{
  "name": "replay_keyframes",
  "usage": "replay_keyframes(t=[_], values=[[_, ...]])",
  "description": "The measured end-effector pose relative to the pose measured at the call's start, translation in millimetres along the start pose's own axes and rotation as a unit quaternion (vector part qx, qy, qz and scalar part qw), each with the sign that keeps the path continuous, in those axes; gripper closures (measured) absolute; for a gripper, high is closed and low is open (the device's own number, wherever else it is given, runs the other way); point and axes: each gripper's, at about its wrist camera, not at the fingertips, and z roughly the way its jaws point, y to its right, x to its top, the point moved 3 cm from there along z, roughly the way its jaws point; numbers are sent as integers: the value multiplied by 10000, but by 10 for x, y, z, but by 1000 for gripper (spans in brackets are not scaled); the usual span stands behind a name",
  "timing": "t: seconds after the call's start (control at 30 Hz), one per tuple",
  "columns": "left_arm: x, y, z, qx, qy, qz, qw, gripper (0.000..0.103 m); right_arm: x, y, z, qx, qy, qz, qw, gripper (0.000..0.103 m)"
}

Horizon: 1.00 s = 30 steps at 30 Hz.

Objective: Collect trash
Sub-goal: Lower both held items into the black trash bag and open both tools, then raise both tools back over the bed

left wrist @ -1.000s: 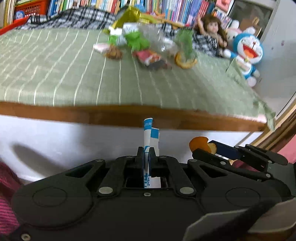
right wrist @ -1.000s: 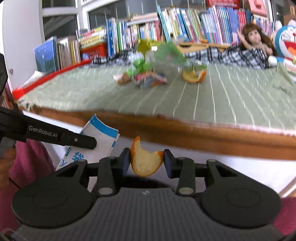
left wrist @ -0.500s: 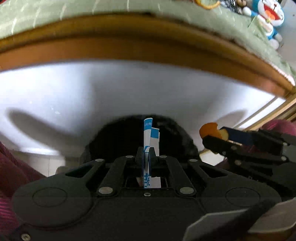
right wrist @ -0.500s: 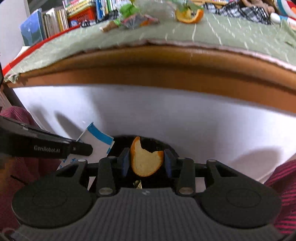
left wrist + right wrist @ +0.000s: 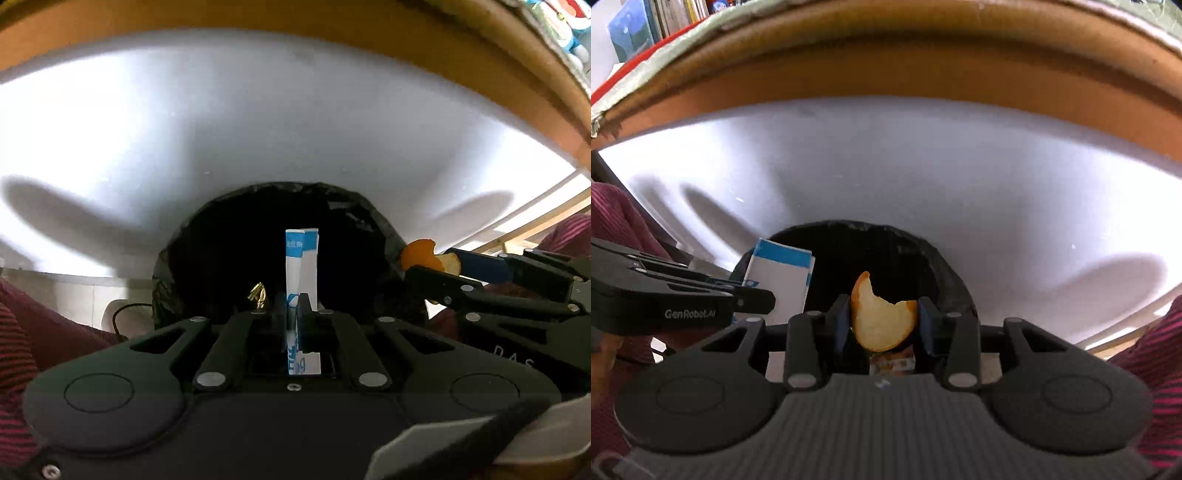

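My left gripper [image 5: 293, 301] is shut on a white and blue paper wrapper [image 5: 301, 267], held upright over the dark mouth of a black-lined trash bin [image 5: 373, 221]. A gold scrap [image 5: 257, 294] lies inside the bin. My right gripper [image 5: 882, 314] is shut on a piece of orange peel [image 5: 879, 321], also above the bin [image 5: 934, 258]. In the left wrist view the right gripper [image 5: 430, 264] shows at the bin's right rim with the peel [image 5: 424, 254]. In the right wrist view the left gripper [image 5: 757, 295] and the wrapper [image 5: 779, 280] sit at the bin's left rim.
A white panel [image 5: 258, 118] under a wooden bed edge [image 5: 886, 66] rises just behind the bin. Green bedding [image 5: 665, 48] and books [image 5: 639, 26] peek over the top. Red striped sleeves [image 5: 14, 369] flank both grippers. A black cable [image 5: 125, 314] lies left of the bin.
Both grippers tilted down and dropped from the bed top to the bin below. The bin mouth now looms larger and closer. Each keeps its hold.
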Motion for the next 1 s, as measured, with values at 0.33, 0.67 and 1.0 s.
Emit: replay_keyframes(t=[0.33, 0.67, 1.0], values=[[-78, -59, 118, 53, -174, -103, 9998, 96, -12, 2, 74, -40, -133, 41, 9999, 56], [-62, -57, 54, 77, -101, -117, 9999, 76, 7, 14, 100, -29, -139, 18, 9999, 37], [-18, -61, -116, 153, 140, -50, 9998, 44, 19, -10, 50, -51, -48, -81, 9999, 32]])
